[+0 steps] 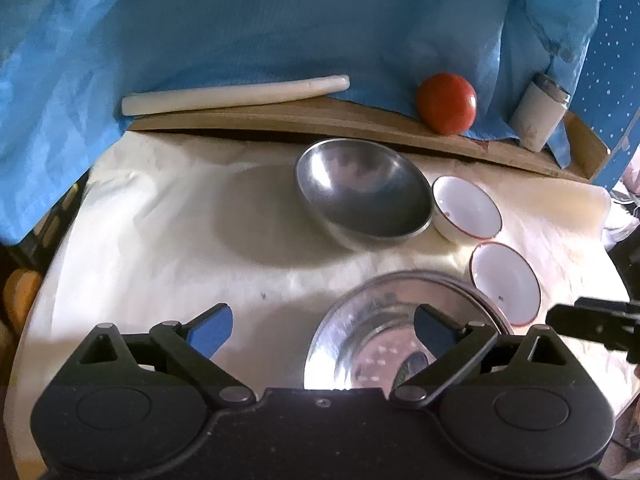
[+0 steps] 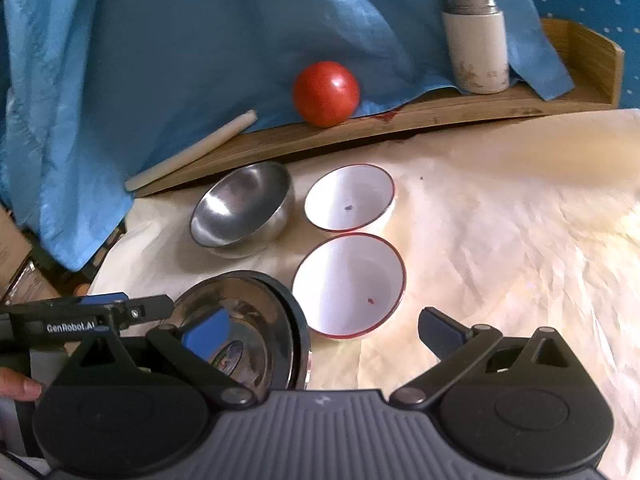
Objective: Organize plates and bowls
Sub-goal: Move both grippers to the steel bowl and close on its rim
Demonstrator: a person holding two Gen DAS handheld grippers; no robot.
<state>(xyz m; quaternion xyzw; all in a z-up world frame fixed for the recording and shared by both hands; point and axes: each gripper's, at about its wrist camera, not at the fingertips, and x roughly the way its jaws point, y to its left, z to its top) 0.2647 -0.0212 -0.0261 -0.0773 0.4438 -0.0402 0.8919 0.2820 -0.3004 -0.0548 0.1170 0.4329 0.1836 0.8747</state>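
Note:
A deep steel bowl (image 1: 364,188) (image 2: 240,208) stands on the cream cloth. Right of it sit two white bowls with red rims, one farther (image 1: 466,206) (image 2: 348,198) and one nearer (image 1: 506,284) (image 2: 348,284). Closest to me lies a stack of shallow steel plates (image 1: 384,320) (image 2: 256,312). My left gripper (image 1: 323,330) (image 2: 132,308) is open and holds nothing; its right finger hangs over the plates. My right gripper (image 2: 322,332) (image 1: 580,316) is open and holds nothing, with its left finger over the plates and the nearer white bowl just ahead.
A wooden board (image 2: 440,114) runs along the back under a blue cloth (image 1: 280,20). On it are a red tomato (image 1: 446,104) (image 2: 326,94), a white rod (image 1: 236,94) and a white flask (image 2: 476,44). A person's finger (image 2: 18,388) shows at the left edge.

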